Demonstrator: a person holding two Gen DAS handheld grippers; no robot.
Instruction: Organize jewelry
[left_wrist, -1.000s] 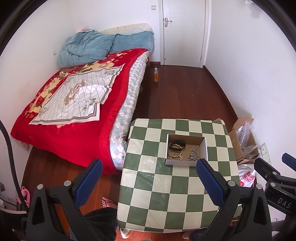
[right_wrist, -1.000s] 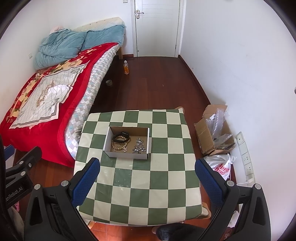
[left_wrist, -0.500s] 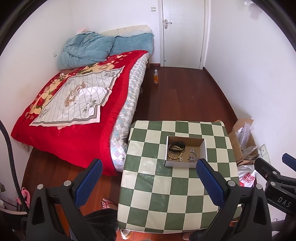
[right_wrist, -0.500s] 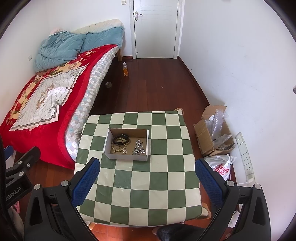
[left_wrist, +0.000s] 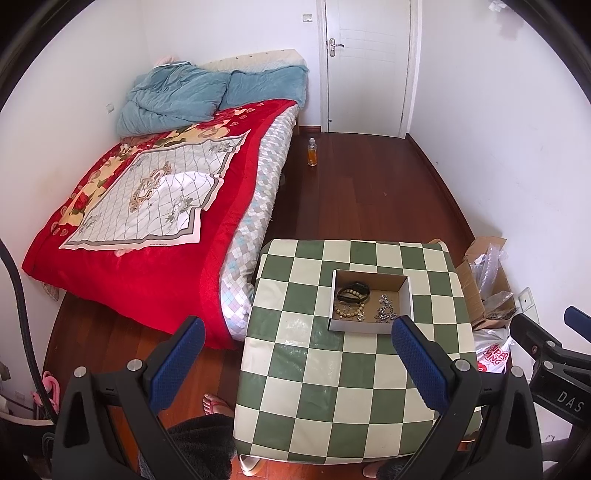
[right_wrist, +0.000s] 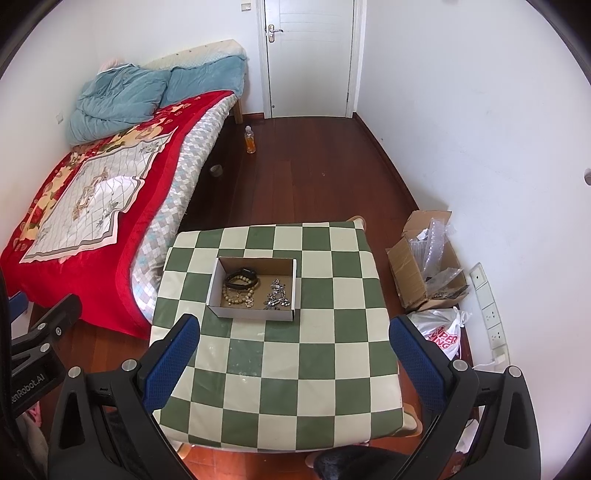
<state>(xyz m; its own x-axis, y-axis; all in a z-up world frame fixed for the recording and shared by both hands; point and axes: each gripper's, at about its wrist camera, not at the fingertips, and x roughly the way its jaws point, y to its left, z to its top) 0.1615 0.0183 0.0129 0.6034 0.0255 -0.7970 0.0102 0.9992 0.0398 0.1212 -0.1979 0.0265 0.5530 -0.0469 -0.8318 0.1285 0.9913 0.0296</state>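
Left wrist view is showing the left gripper (left_wrist: 295, 354) spreading wide above a checkered table (left_wrist: 332, 398), where one cardboard box (left_wrist: 369, 326) is holding jewelry (left_wrist: 352, 295). Right wrist view is showing the right gripper (right_wrist: 295, 354) also gaping, empty, the same box (right_wrist: 251, 313) sitting well ahead, one bottle (right_wrist: 250, 139) standing beyond.

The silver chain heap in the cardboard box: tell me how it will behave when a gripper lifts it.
The silver chain heap looks like loose tangled links, so it will probably hang limp and drape. Being tangled, several strands may rise together. It lies close to the beaded bracelets in the cardboard box, so it might snag them.
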